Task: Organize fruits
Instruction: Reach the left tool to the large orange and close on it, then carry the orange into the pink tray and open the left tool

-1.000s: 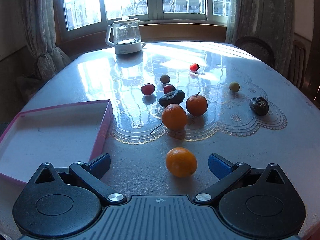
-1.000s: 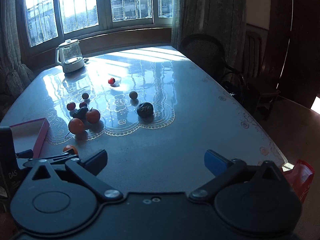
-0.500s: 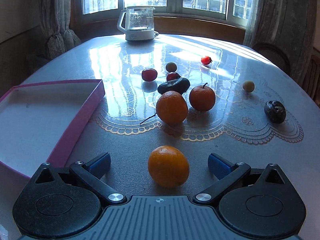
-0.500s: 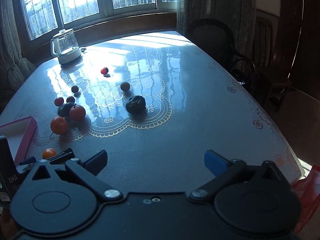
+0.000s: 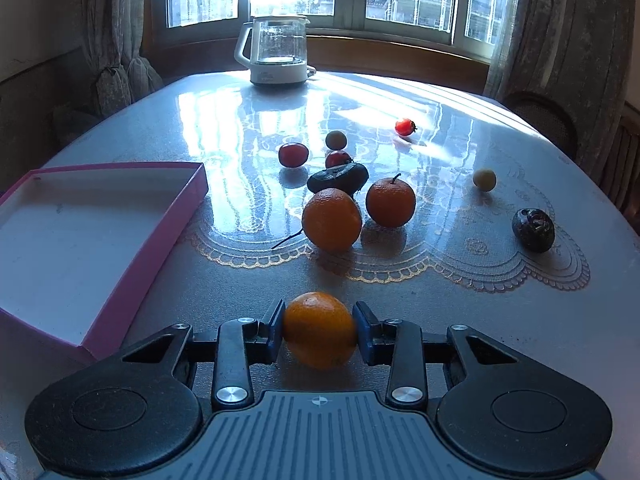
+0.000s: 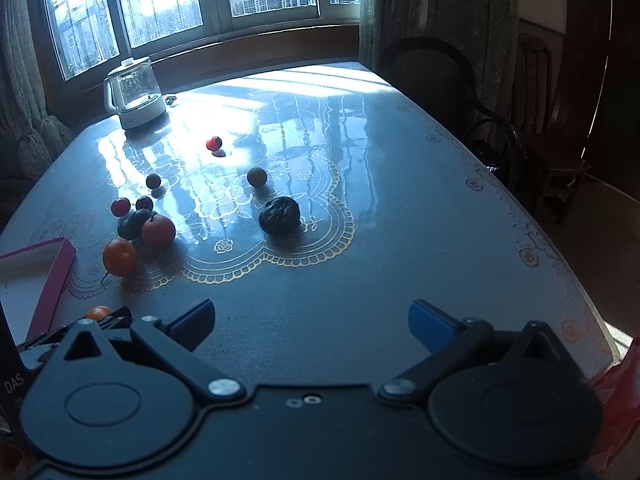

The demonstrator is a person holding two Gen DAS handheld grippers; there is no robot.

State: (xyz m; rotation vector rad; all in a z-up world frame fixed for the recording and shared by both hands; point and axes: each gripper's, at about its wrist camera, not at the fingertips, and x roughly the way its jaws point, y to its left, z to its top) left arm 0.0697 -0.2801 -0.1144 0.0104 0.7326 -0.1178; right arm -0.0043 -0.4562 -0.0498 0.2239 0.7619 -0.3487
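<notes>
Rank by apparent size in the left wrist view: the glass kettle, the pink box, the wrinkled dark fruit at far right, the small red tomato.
1. pink box, nearest the camera, so partly inflated
2. glass kettle, though farthest away
3. wrinkled dark fruit
4. small red tomato

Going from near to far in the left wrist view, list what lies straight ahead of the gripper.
left gripper closed on the nearest orange → second orange → dark oblong fruit → small brownish round fruit → glass kettle

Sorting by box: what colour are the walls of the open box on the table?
Pink walls on the box, white inside; clearest in the left wrist view.
</notes>
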